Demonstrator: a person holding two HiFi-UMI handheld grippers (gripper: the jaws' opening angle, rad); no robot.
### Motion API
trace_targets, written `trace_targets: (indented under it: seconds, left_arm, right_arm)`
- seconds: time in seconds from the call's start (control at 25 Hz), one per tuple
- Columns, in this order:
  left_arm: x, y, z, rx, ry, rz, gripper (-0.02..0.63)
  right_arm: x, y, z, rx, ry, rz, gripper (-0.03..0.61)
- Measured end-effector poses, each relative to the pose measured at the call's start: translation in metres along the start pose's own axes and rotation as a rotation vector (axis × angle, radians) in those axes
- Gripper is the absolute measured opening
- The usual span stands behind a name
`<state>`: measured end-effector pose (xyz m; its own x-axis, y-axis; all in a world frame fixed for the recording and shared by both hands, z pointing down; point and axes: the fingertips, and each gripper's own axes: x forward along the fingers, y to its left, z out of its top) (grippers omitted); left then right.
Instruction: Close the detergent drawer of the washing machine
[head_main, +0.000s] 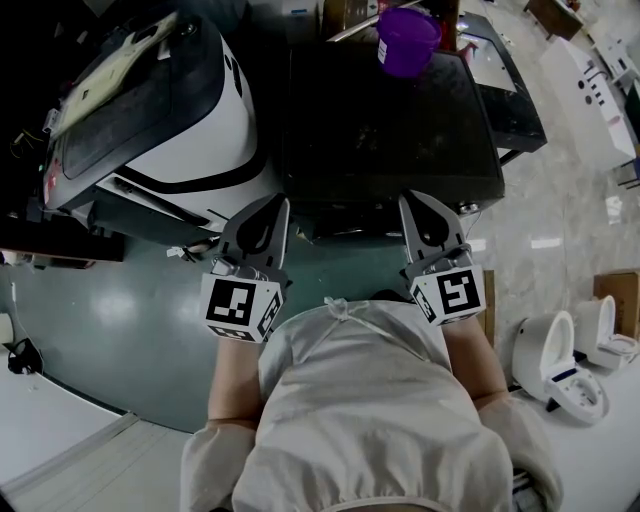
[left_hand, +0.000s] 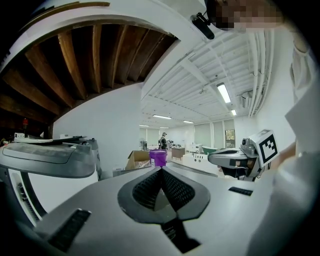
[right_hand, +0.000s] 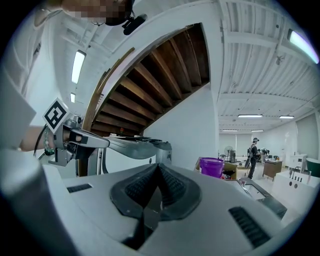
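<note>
Both jaws-together and empty, my left gripper (head_main: 272, 212) and right gripper (head_main: 414, 208) hang before the dark washing machine (head_main: 390, 130) in the head view, its detergent drawer indiscernible, a purple bucket (head_main: 407, 40) at its far edge, while only the gripper views show a distant person (right_hand: 253, 151), never the bucket's inside.

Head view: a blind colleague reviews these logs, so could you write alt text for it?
Seen from above, a person holds the left tongs and right tongs, both shut and empty, pointing at a dark-topped machine. A purple bucket stands at its far edge, and a white machine sits to the left.
</note>
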<state>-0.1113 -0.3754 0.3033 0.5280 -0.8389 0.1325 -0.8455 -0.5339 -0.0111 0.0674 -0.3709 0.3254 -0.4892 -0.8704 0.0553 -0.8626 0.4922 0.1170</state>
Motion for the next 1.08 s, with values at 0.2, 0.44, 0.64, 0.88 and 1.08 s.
trace_targets:
  seconds: [0.2,0.44,0.64,0.88,1.08]
  left_arm:
    - [0.000,-0.004,-0.005,0.004,0.008,-0.009,0.018]
    - [-0.002,-0.003,-0.006,0.001,0.006,-0.014,0.018]
    - [-0.005,-0.004,-0.009,-0.001,0.012,-0.023,0.018]
    - [-0.008,-0.005,-0.010,0.000,0.010,-0.035,0.018]
    - [-0.009,-0.006,-0.008,-0.002,0.007,-0.038,0.018]
  right_arm:
    - [0.000,0.006,-0.002,0.001,0.003,0.018,0.002]
    - [-0.004,0.006,-0.003,0.019,0.006,-0.002,0.002]
    - [-0.006,0.011,-0.003,-0.001,0.009,0.008,0.002]
    - [-0.004,0.018,0.000,-0.002,0.002,0.020,0.002]
    - [-0.006,0.018,0.002,0.003,0.001,0.021,0.002]
